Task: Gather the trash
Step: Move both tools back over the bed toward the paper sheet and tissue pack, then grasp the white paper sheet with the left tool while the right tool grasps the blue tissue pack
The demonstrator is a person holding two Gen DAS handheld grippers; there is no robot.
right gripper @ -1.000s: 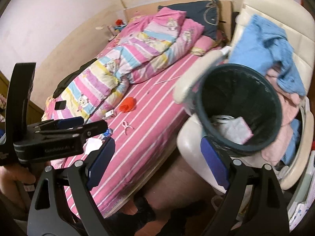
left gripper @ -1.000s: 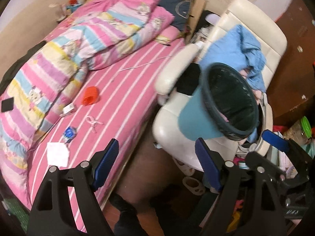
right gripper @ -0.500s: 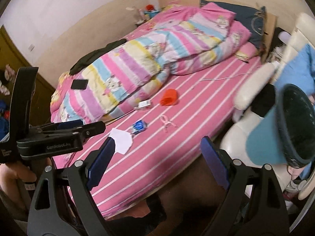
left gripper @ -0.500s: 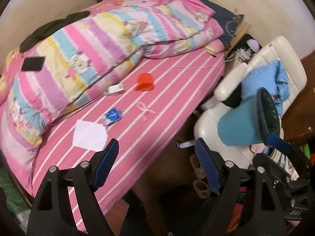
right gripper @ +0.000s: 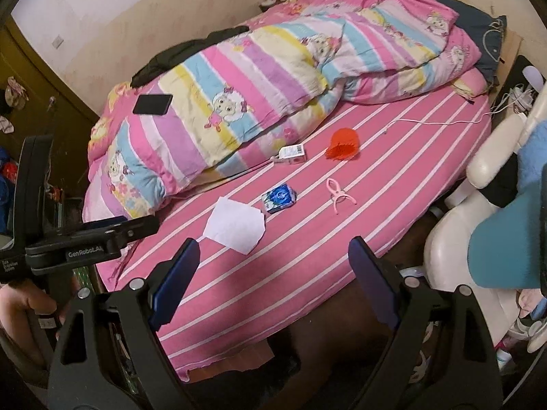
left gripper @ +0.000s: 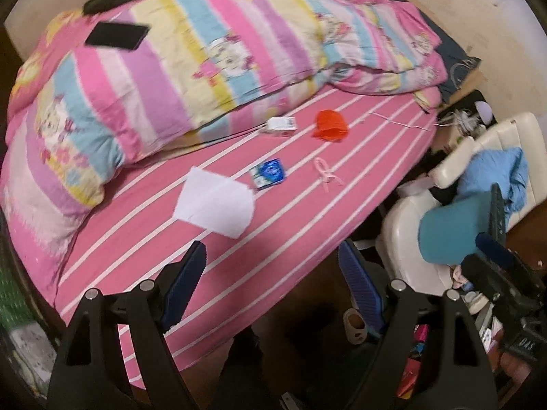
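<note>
On the pink striped bed sheet (left gripper: 301,225) lie a white paper piece (left gripper: 214,206) (right gripper: 236,223), a blue wrapper (left gripper: 268,173) (right gripper: 278,197), an orange crumpled item (left gripper: 330,125) (right gripper: 343,144), a small white labelled packet (left gripper: 282,126) (right gripper: 290,153) and a pink clip (left gripper: 327,177) (right gripper: 338,195). The teal trash bin (left gripper: 454,230) (right gripper: 509,246) lies tilted on the white chair at the right. My left gripper (left gripper: 271,290) is open and empty over the bed's near edge. My right gripper (right gripper: 273,282) is open and empty too.
A striped quilt (right gripper: 259,78) covers the far half of the bed, with a black phone (right gripper: 152,104) on it. A white chair (right gripper: 454,239) with blue clothes (left gripper: 495,174) stands at the right. A white cable (right gripper: 437,122) runs across the sheet. Clutter fills the floor at right.
Both grippers have swung left, away from the bin and chair, and moved closer over the bed. The trash items now sit near the middle of both views.
</note>
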